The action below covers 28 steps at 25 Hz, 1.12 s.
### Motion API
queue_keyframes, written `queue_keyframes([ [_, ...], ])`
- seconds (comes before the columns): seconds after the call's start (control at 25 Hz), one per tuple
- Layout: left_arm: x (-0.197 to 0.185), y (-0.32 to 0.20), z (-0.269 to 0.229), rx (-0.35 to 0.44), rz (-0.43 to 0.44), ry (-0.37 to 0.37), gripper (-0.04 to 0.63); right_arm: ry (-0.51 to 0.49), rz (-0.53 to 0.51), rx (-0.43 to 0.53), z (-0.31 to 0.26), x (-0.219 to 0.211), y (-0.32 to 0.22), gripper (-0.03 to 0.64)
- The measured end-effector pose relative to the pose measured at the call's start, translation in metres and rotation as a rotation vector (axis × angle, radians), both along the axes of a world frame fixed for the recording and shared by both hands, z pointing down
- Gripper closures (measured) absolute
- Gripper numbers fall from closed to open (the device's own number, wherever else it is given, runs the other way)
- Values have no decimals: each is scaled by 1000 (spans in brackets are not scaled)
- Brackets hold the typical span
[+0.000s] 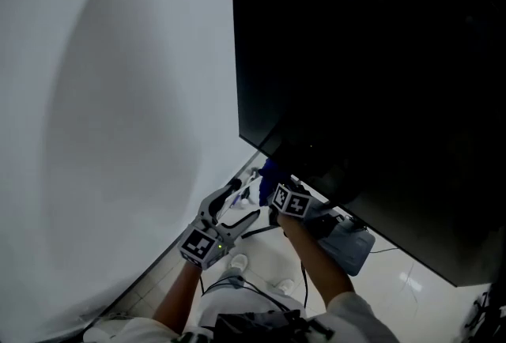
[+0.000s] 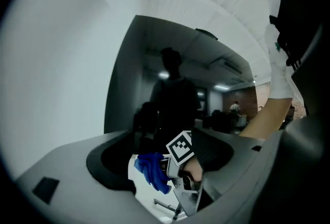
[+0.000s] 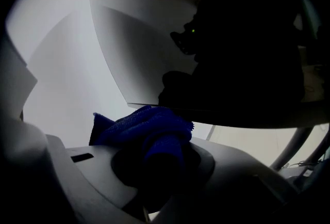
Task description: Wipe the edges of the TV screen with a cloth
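My right gripper (image 3: pixel 162 160) clamps the soft, light cloth (image 3: pixel 142 125) by its bunched middle, frame centre under the TV screen (image 1: pixel 356 57) edge; left gripper (image 1: pixel 239 203) gapes empty

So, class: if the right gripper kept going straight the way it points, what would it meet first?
Probably the bottom edge of the large black TV screen, just ahead of the right gripper; the crumpled blue cloth in its jaws would touch first. Depth is unclear.

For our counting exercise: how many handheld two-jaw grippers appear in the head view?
2. The left gripper, open, beside the white wall; the right gripper, shut on a blue fluffy cloth, at the lower corner of the black TV screen. None seems hidden.
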State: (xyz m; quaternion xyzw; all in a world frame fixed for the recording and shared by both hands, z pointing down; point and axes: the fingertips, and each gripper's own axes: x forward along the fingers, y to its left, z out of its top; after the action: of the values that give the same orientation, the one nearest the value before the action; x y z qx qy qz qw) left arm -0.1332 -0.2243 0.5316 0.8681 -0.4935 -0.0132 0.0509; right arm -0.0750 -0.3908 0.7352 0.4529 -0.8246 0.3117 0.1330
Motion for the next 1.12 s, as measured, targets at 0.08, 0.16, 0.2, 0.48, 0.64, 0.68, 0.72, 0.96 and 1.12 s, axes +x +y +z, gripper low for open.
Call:
queue_keyframes([
  [0.08, -27, 6, 8, -2, -35, -15, 261, -17, -19, 12, 0, -32, -7, 540],
  [0.16, -50, 10, 13, -18, -82, -17, 261, -35, -52, 20, 2, -65, -17, 540],
  [0.2, -60, 11, 13, -27, -105, -12, 261, -39, -65, 23, 1, -79, -23, 540],
  [0.48, -112, 24, 17, -18, -209, -45, 261, -73, -66, 9, -8, -150, -51, 540],
  [0.64, -127, 25, 9, -21, -253, -20, 261, -106, -44, 7, -20, -169, -56, 540],
  [0.68, -130, 24, 8, -18, -257, -18, 261, -104, -33, 27, -26, -171, -58, 540],
  [0.72, -132, 23, 7, -14, -260, -18, 261, -96, -18, 59, -34, -172, -59, 541],
  [0.96, -132, 22, 4, 5, -253, -6, 261, -117, 25, 154, -81, -176, -68, 541],
  [1.12, -126, 18, -4, 30, -238, 2, 261, -185, 39, 195, -125, -181, -72, 541],
])
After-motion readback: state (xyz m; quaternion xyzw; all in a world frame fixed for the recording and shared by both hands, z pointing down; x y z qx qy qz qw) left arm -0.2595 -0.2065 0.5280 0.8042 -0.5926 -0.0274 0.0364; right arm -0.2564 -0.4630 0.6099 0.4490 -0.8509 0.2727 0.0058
